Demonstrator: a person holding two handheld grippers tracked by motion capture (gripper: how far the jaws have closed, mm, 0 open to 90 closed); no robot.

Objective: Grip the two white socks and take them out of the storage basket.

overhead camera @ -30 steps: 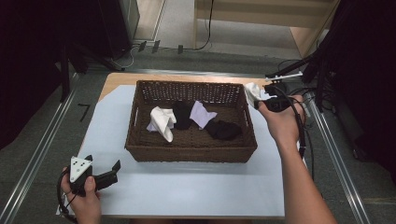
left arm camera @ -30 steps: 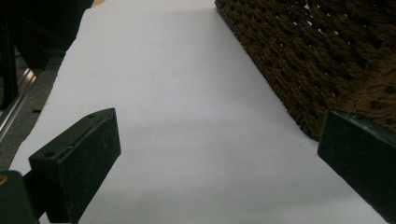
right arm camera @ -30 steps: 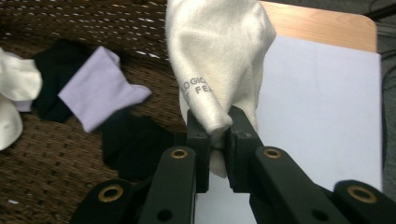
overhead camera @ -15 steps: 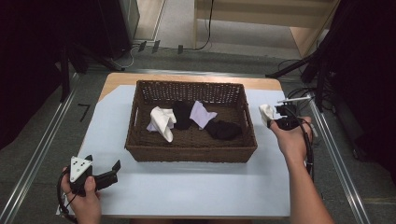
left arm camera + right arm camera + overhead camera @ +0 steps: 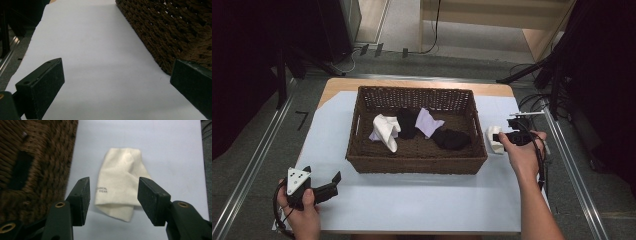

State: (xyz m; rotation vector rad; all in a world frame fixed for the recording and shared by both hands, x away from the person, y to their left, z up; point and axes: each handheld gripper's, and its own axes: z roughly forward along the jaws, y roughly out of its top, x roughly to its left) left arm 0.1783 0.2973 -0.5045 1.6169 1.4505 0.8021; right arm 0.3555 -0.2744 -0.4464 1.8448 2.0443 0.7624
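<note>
Left tool (image 5: 329, 186), jaws apart and empty, rests beside the wicker basket's (image 5: 417, 162) near corner. Right tool (image 5: 113, 195), a moment ago carrying the cream sock (image 5: 122, 187) over the basket rim, has released it; the sock lies on the worktop (image 5: 412, 200) beneath its parted jaws, apparently sorted out.

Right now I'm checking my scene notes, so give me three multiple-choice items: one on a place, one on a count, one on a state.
1. Where is the cream sock?
A. in the basket
B. on the white sheet right of the basket
C. on the floor

2. How many dark items lie in the wicker basket?
A. two
B. none
C. five

3. The right gripper is:
A. shut on the sock
B. open over the sock
C. inside the basket

Answers: B, it lies outside the basket wall; A, two black pieces show inside; B, its jaws stand apart.
</note>
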